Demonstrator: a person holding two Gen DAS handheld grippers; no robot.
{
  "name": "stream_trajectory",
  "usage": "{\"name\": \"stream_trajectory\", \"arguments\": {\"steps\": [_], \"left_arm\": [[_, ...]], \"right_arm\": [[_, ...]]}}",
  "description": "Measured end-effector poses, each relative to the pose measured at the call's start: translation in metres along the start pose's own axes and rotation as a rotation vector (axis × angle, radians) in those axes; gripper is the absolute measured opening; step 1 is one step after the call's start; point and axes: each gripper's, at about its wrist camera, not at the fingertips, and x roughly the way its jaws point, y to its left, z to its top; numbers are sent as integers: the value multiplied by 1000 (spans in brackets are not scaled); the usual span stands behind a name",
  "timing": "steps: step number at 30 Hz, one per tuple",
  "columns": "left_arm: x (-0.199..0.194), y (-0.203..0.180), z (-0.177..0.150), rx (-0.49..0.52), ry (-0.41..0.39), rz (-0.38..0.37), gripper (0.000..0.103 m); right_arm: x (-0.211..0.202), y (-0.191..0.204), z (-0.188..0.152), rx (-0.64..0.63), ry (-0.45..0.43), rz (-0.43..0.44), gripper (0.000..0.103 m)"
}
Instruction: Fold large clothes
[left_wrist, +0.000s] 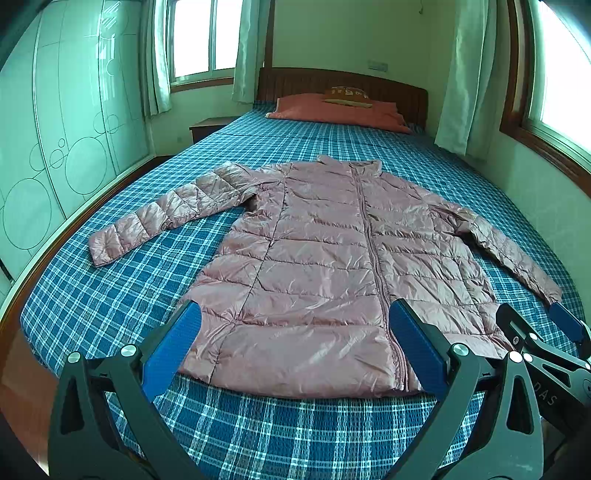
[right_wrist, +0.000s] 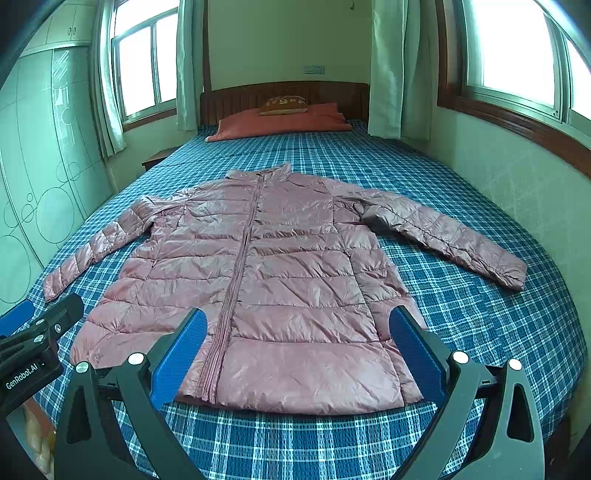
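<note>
- Bed (left_wrist: 92, 317) with blue plaid cover fills both views; it serves as the landmark here. Orange pillow (left_wrist: 332, 110) lies at its head end, against the wooden headboard.
- Pink quilted jacket (left_wrist: 314, 258) lies flat, front up and zipped, in the middle of the bed, collar toward the pillow, hem near the foot edge. Both sleeves are spread outward, apart from the body.
- Left sleeve (left_wrist: 166, 214) reaches toward the wardrobe side of the bed; right sleeve (right_wrist: 450, 236) toward the window side.
- Left gripper (left_wrist: 295, 350) hovers over the hem at the foot edge, jaws spread wide, holding nothing.
- Right gripper (right_wrist: 299, 350) sits just beside it, likewise wide open and empty, over the hem.
- Judgement: folding not yet begun. A sound first move is to pinch a sleeve at the cuff and lay it across the chest. The slick padded fabric will likely slip and spring back, so bite deep and press each fold flat.
</note>
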Motion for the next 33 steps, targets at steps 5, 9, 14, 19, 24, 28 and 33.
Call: {"name": "stream_trajectory", "arguments": {"steps": [5,9,14,19,24,28,33], "left_arm": [[0,0,-1,-1,2,0,101],[5,0,-1,-1,9,3,101],[22,5,1,-16,33,6,101],[47,17,5,-51,64,33,101],[90,47,12,-153,149,69,101],[125,76,18,-210,199,143,101],[166,120,25,-321,246,265,101]], "right_arm": [[0,0,-1,-1,2,0,98],[6,-1,-3,1,9,1,98],[19,-4,-4,8,31,-6,98],[39,-15,-2,39,59,-8,98],[68,-33,3,82,93,-27,98],[96,-54,9,139,132,-44,98],[128,-92,16,239,166,-43,98]]}}
